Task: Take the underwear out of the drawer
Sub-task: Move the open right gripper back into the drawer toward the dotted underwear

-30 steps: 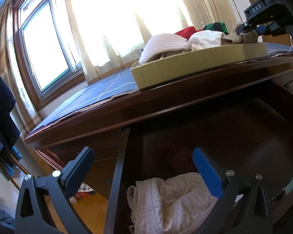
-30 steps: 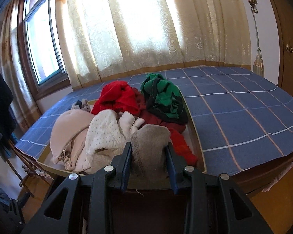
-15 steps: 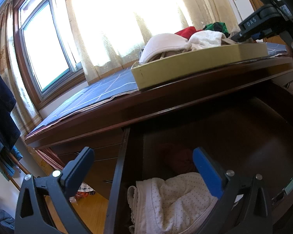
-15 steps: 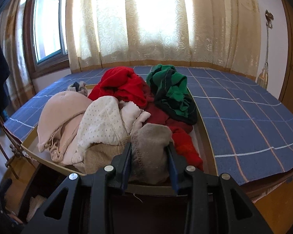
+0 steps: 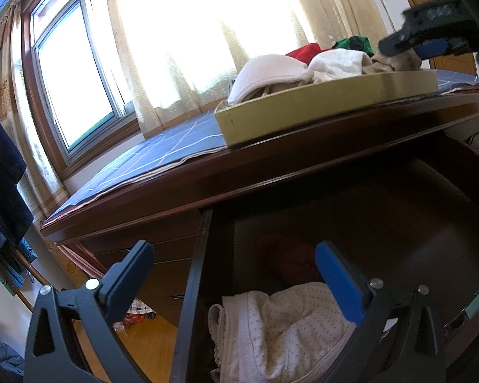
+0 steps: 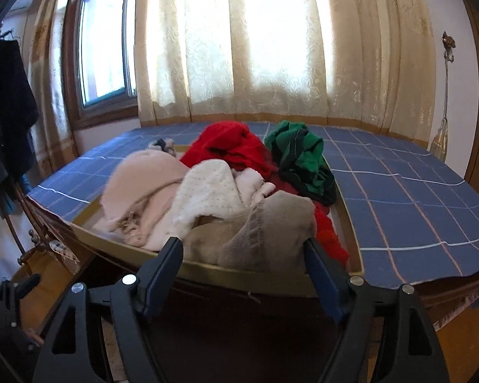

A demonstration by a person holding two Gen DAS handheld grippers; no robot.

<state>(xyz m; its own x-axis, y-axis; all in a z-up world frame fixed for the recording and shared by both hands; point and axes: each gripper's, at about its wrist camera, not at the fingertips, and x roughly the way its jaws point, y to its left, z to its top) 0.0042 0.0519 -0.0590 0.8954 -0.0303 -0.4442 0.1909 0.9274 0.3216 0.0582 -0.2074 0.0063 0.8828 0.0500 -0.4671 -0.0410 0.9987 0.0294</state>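
The dark wooden drawer (image 5: 193,281) stands open below the tabletop. White dotted underwear (image 5: 281,332) lies at its front, and a dark red piece (image 5: 295,260) sits further back. My left gripper (image 5: 234,274) is open and empty, hovering over the drawer's left edge. My right gripper (image 6: 244,266) is open just in front of a grey-brown piece (image 6: 265,234) that lies at the front of a yellow tray (image 6: 246,274). The tray holds pink, white, red and green garments. The right gripper also shows in the left wrist view (image 5: 431,38).
The tray (image 5: 319,108) rests on a blue checked cloth (image 6: 415,198) over the tabletop. Curtains and a window stand behind. Dark clothes (image 5: 0,185) hang at the left. A wooden floor shows below the drawer's left side.
My right gripper has opened and let go of the grey-brown piece, which now lies in the tray. The left gripper has not moved.
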